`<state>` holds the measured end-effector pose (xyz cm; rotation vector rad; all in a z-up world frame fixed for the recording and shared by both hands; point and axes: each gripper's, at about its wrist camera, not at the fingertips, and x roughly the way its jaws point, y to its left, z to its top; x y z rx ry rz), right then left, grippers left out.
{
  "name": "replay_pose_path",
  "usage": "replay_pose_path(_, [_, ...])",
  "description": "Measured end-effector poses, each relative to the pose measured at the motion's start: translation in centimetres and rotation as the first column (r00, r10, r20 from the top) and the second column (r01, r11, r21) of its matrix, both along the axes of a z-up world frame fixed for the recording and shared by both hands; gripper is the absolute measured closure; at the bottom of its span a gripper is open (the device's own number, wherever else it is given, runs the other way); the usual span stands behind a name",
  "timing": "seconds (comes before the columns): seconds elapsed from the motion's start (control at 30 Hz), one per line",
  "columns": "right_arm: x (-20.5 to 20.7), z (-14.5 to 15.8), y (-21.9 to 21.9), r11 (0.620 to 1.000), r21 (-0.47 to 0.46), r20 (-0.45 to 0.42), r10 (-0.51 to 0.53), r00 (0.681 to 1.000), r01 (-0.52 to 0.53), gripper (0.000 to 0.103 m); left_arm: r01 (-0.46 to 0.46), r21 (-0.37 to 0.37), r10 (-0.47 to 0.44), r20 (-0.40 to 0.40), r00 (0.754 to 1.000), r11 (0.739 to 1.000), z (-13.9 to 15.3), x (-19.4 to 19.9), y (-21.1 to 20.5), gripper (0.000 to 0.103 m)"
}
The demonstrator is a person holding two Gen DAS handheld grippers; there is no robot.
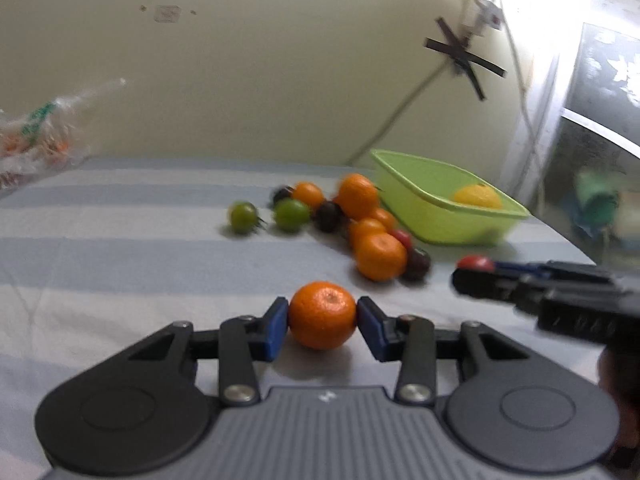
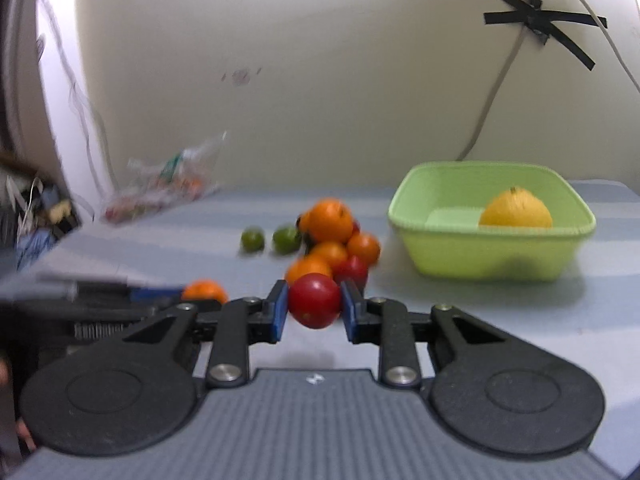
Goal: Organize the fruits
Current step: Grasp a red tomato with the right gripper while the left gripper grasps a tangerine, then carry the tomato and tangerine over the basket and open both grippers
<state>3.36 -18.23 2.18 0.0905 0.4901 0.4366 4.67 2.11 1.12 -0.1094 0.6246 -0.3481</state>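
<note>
Gripping a mandarin [image 1: 322, 314], the left gripper [image 1: 322, 322] clamps it near the fruit pile [image 1: 360, 224]. The right gripper [image 2: 315, 307] pinches a red tomato [image 2: 315, 305], left of the green basin [image 2: 492, 258].

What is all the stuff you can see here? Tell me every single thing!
held orange: one, orange, between the left gripper's pads, low over the cloth
held tomato: one, red, between the right gripper's pads
fruit pile: several orange, red and dark fruits, mid-cloth beside the tub
green fruits: two, green, left of the pile
tub: one, light green, right on the cloth
yellow fruit: one, yellow, inside the tub
plastic bag: one, clear, back left
striped cloth: one, pale blue and white, under everything
tape cross: black, on the wall
left gripper: black, blue pads, shut on the orange
right gripper: black, blue pads, shut on the tomato
</note>
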Motion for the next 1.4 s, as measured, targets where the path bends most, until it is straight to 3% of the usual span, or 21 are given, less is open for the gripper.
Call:
replay_pose_path(0.23, [-3.3, -0.7, 0.3, 0.993, -0.117, 0.013, 0.004, 1.000, -0.002, 0.072, 0.059, -0.030, -0.059, -0.003, 0.998, 0.998, 0.2, -3.0, -1.4, 0.065])
replay_pose_path(0.43, [-3.8, -1.7, 0.9, 0.971, -0.240, 0.010, 0.026, 1.000, -0.023, 0.071, 0.051, 0.010, -0.051, 0.000, 0.999, 0.999, 0.0, -3.5, -2.4, 0.063])
replay_pose_path(0.57, [-3.8, -2.2, 0.9, 0.972, -0.234, 0.003, 0.038, 0.999, -0.036, 0.071, 0.027, 0.033, -0.028, 0.003, 1.000, 0.999, -0.1, -3.5, -2.7, 0.056])
replay_pose_path(0.7, [-4.0, -2.2, 0.6, 0.975, -0.219, -0.005, 0.046, 0.999, -0.045, 0.070, 0.028, 0.045, -0.028, -0.001, 1.000, 0.999, -0.3, -3.5, -3.0, 0.064])
replay_pose_path(1.07, [-3.7, -1.9, -0.7, 0.988, -0.145, 0.003, 0.048, 0.999, -0.048, 0.072, 0.046, 0.007, -0.046, 0.012, 0.999, 0.999, 0.9, -2.1, -4.0, 0.065])
replay_pose_path(1.23, [-2.4, -0.6, -2.3, 0.991, -0.135, 0.075, 0.004, 0.997, 0.006, 0.072, 0.064, -0.029, -0.064, 0.025, 0.998, 0.997, 2.8, 0.7, -5.0, 0.065])
replay_pose_path(1.4, [0.4, 2.0, -4.5, 0.986, -0.126, 0.209, -0.077, 0.975, 0.104, 0.072, 0.071, -0.067, -0.067, 0.059, 0.996, 0.995, 5.4, 4.7, -6.8, 0.065])
